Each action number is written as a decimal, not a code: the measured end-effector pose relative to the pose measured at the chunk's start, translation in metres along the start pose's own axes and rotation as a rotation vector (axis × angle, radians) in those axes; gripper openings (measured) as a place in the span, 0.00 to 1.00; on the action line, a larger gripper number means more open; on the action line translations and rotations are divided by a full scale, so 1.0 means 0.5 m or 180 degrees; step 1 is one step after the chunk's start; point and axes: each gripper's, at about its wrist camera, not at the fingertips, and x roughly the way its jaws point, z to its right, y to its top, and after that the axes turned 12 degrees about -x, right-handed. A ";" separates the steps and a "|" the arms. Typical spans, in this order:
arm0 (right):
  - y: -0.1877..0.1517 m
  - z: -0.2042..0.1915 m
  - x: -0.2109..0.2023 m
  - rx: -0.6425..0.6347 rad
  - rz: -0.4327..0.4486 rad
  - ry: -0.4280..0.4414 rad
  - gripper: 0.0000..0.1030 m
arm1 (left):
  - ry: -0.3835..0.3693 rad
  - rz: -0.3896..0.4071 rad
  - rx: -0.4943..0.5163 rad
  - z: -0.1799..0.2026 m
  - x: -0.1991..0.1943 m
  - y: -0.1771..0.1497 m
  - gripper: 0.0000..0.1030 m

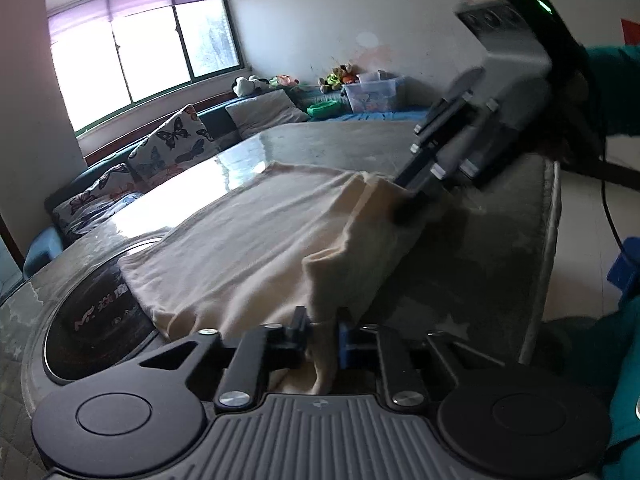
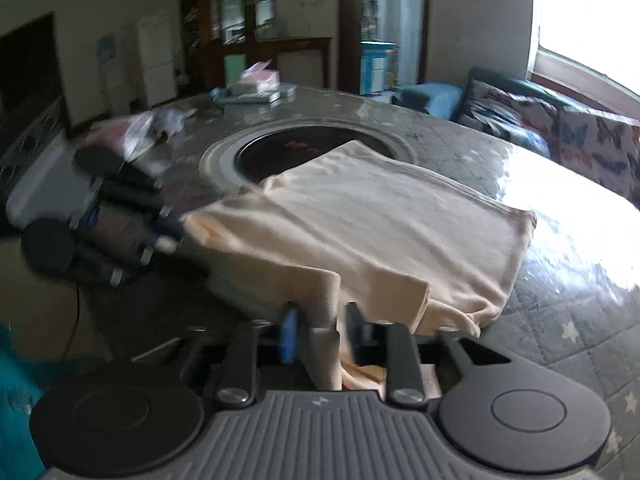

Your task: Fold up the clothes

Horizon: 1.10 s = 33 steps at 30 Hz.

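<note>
A cream garment (image 1: 256, 240) lies partly folded on a grey round table (image 1: 500, 248); it also shows in the right wrist view (image 2: 380, 224). My left gripper (image 1: 322, 332) is shut on one near corner of the garment and lifts it off the table. It appears in the right wrist view (image 2: 176, 232) at the left, holding the cloth's corner. My right gripper (image 2: 322, 328) is shut on the other near corner. It shows in the left wrist view (image 1: 408, 208) at the right, pinching the cloth. The raised edge hangs between the two grippers.
A dark round hob (image 2: 288, 156) is set in the table (image 2: 560, 320), partly under the garment. Boxes and papers (image 2: 256, 88) lie at the table's far side. A sofa with butterfly cushions (image 1: 168, 148) stands by the window. A person's teal sleeve (image 1: 616, 80) is at right.
</note>
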 end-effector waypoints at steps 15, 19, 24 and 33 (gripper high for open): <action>-0.008 -0.018 0.003 -0.0099 0.0082 -0.0095 0.13 | 0.0224 -0.0005 0.0190 0.015 -0.002 -0.026 0.43; -0.001 -0.010 0.001 0.0028 0.0118 -0.0132 0.11 | 0.0226 -0.0006 0.0222 0.013 -0.002 -0.035 0.35; -0.003 -0.021 -0.010 0.0039 0.0210 -0.0208 0.09 | 0.0164 -0.0003 0.0174 0.009 -0.010 -0.031 0.10; 0.003 -0.052 -0.078 -0.0046 0.0431 -0.0197 0.09 | 0.0002 0.0105 0.0051 0.028 -0.087 -0.024 0.09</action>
